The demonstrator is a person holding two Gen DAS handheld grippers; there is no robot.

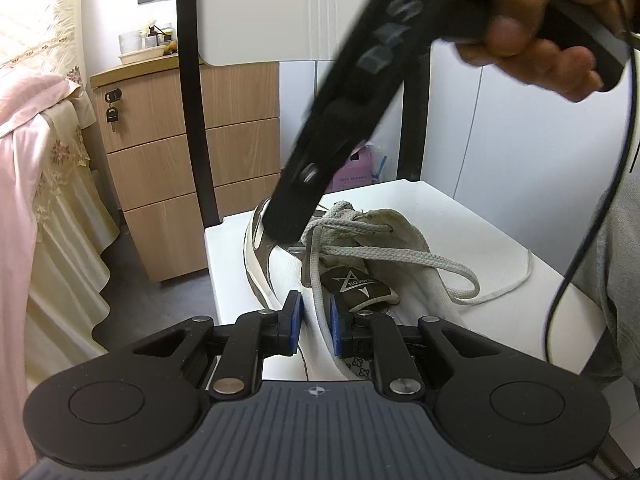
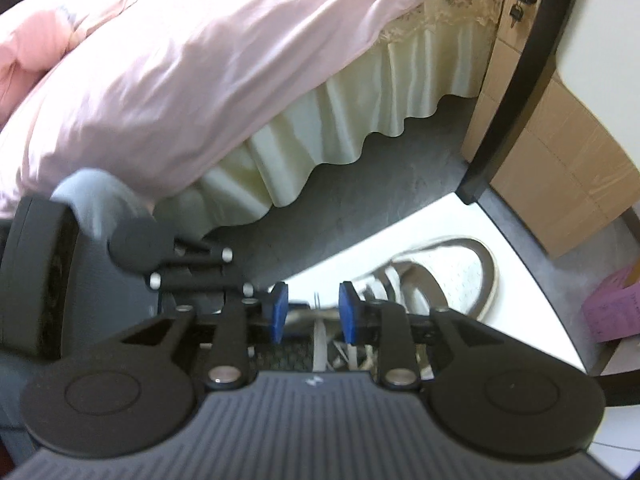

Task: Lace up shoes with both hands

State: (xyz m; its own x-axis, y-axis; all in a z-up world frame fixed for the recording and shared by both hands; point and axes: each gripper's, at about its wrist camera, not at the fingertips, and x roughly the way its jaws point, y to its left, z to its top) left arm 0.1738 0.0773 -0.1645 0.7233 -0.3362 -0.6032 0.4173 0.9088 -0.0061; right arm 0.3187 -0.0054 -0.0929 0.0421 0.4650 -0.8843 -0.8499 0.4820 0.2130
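A worn white shoe [image 1: 400, 248] with grey laces [image 1: 400, 258] lies on a white tabletop [image 1: 480, 220], toe pointing away from me. My left gripper [image 1: 315, 324] is at the near side, its blue pads shut on the shoe's white upper edge beside the tongue label [image 1: 356, 284]. A lace strand runs down into the same gap. My right gripper [image 1: 286, 236] comes down from the upper right, held by a hand [image 1: 532, 32], with its tips at the far eyelets. In the right wrist view this gripper [image 2: 313, 312] is open, and a pale lace strand [image 2: 319, 340] lies untouched between its pads. The toe [image 2: 460, 272] shows beyond.
A loose lace end [image 1: 512, 284] trails across the table to the right. A black cable [image 1: 560, 292] hangs at the right. Black frame posts [image 1: 192, 100] rise behind the table. A wooden drawer unit [image 1: 180, 160], a bed with a pink quilt [image 2: 180, 80] and a pink box [image 2: 616, 308] stand around.
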